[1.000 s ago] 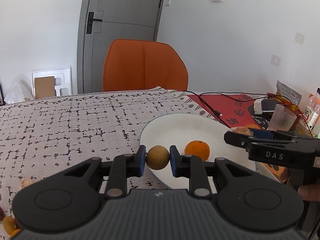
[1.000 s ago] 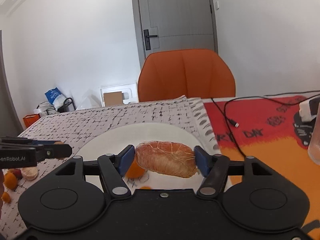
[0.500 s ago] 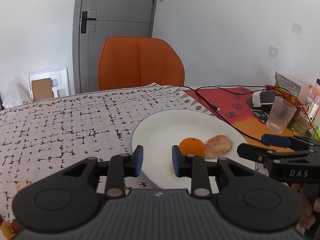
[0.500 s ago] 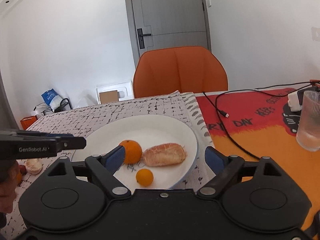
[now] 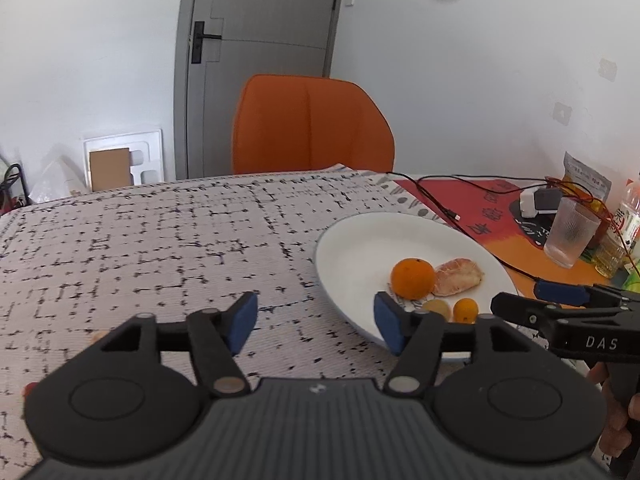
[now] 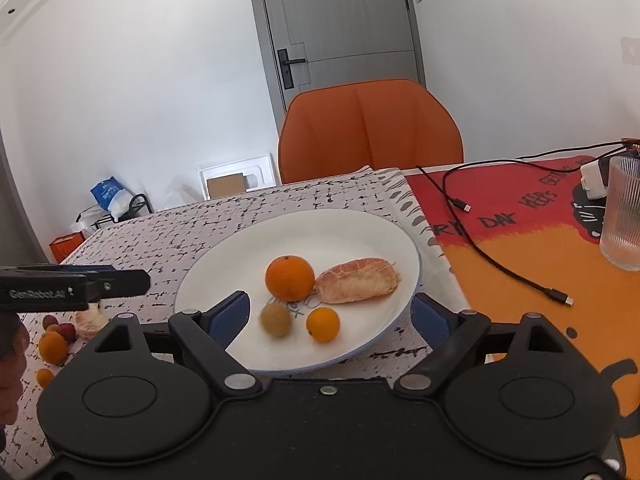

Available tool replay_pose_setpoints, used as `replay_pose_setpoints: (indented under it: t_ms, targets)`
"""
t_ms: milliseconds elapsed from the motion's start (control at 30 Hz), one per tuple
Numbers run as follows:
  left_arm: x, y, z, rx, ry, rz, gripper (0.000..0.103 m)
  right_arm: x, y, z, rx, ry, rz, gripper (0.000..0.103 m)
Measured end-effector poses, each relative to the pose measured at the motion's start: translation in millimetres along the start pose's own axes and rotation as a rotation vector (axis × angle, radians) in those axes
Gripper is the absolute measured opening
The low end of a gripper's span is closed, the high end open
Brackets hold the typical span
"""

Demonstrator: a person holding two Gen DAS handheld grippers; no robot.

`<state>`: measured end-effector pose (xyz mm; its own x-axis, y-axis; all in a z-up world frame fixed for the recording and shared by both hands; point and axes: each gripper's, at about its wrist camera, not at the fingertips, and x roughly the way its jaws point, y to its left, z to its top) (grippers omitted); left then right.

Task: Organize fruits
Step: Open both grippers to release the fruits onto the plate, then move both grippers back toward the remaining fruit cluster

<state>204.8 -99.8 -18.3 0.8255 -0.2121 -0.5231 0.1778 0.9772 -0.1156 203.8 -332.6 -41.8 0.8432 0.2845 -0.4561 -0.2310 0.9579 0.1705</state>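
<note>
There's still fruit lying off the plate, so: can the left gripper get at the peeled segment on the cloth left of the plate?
Probably yes. The left gripper is open, holds nothing, and hangs just over the peeled segment; nothing sits between them.

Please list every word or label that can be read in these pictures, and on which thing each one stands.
"DAS": side of the right gripper.
"GenRobot.AI": side of the left gripper.
"DAY": red and orange mat; its other words are too distorted.
Snack bag, bottle label, marks on the plate: unreadable.
</note>
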Motion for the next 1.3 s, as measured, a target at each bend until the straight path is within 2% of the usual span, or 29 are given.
replay_pose_setpoints:
  t_ms: [133,200,400,933,1300]
  targets:
    - [-10.7,8.3,-1.2,-0.013,-0.017,0.046,0.083,-2.3,4.5,-1.1,0.017,-0.006,0.021,0.100]
    - [-16.8,13.1,-2.9,-0.016,-0.029,0.070,0.085,-3.5,8.2,-2.1,0.017,-0.007,0.029,0.103]
    - [-34.0,25.7,-8.0,-0.029,-0.056,0.095,0.094,-2.8,20.0,-5.5,0.016,0.009,0.051,0.103]
    - [-82.1,63.8,-22.0,-0.111,-0.104,0.145,0.095,-10.6,54.6,-12.8,-0.007,0.007,0.130,0.103]
    - [-118.9,90.1,-31.8,-0.143,-0.132,0.227,0.095,-16.2,86.5,-18.2,-0.049,0.019,0.187,0.103]
